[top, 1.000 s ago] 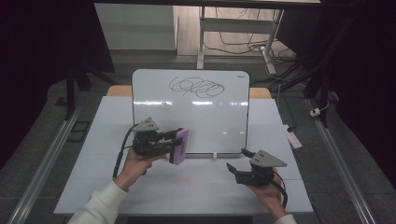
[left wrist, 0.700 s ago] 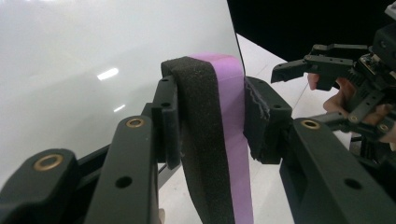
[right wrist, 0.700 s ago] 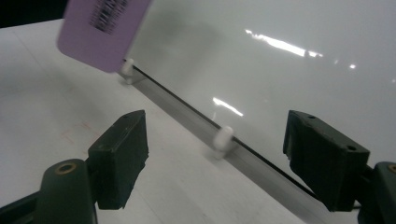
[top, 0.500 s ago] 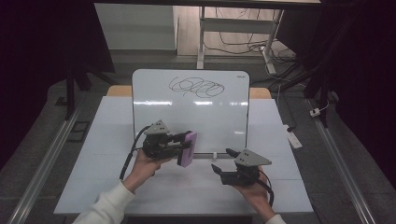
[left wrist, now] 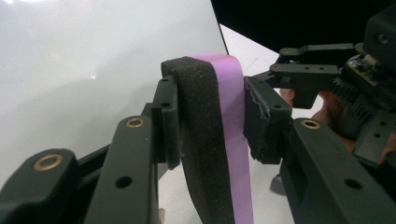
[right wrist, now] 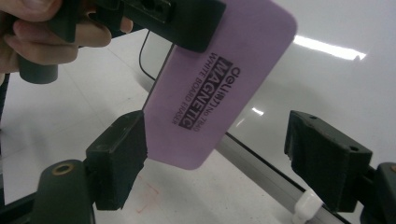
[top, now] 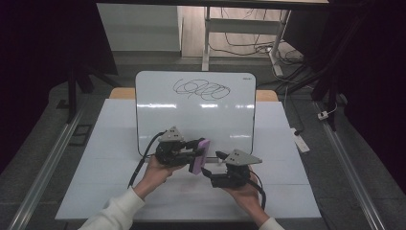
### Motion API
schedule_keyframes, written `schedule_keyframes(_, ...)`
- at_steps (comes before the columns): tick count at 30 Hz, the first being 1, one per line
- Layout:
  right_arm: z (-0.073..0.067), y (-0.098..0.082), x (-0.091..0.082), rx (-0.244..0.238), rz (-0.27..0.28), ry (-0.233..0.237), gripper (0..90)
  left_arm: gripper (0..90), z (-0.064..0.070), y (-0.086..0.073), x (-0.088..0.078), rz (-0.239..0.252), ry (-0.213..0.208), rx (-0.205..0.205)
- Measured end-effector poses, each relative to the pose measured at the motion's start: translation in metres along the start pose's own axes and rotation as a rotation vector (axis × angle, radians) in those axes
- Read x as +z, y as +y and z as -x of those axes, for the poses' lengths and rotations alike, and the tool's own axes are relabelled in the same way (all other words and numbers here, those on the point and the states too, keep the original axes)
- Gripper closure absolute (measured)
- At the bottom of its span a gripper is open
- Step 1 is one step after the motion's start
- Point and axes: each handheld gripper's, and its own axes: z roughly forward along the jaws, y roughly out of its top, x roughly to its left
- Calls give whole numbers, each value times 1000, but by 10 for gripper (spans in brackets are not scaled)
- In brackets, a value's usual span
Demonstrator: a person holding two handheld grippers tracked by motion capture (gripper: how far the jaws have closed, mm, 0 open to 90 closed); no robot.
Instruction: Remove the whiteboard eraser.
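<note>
**A:** Status on the eraser?

**B:** Purple whiteboard eraser (top: 199,155) is clamped in the left gripper (top: 194,152), jaws pressing the foam side and the purple back (left gripper view shows both pads tight on it (left wrist: 219,140)). It's off the table, just in front of the whiteboard's (top: 191,120) bottom edge, near 6 o'clock of the board.

**A:** Right side?

**B:** Right gripper (top: 210,165) sits at 4 o'clock of the eraser, jaws spread wide, nothing in them. In the right gripper view the eraser (right wrist: 219,84) hangs between the jaws; its lower corner is just beside one pad (right wrist: 119,154), contact unclear. The other pad stands well apart.

**A:** Room around?

**B:** Table (top: 95,191) is bare white toward 9 and 3 o'clock, open out to both side edges. Scribble (top: 203,89) is up at 12 o'clock, near the board's top edge, well apart from the eraser. Board's bottom rail with a white clip (right wrist: 306,205) runs just behind the right jaws.
</note>
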Motion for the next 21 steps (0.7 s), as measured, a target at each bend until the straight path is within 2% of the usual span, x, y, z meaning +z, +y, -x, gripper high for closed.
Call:
schedule_keyframes(3,-1,0,3,18,1,11,202,592,1,0,1,1,-2,3)
schedule_keyframes(11,-6,3,9,19,1,12,206,592,4,-1,4,3,-7,12)
schedule_keyframes(21,-6,2,11,46,15,10,268,592,8,-1,4,22,-17,8)
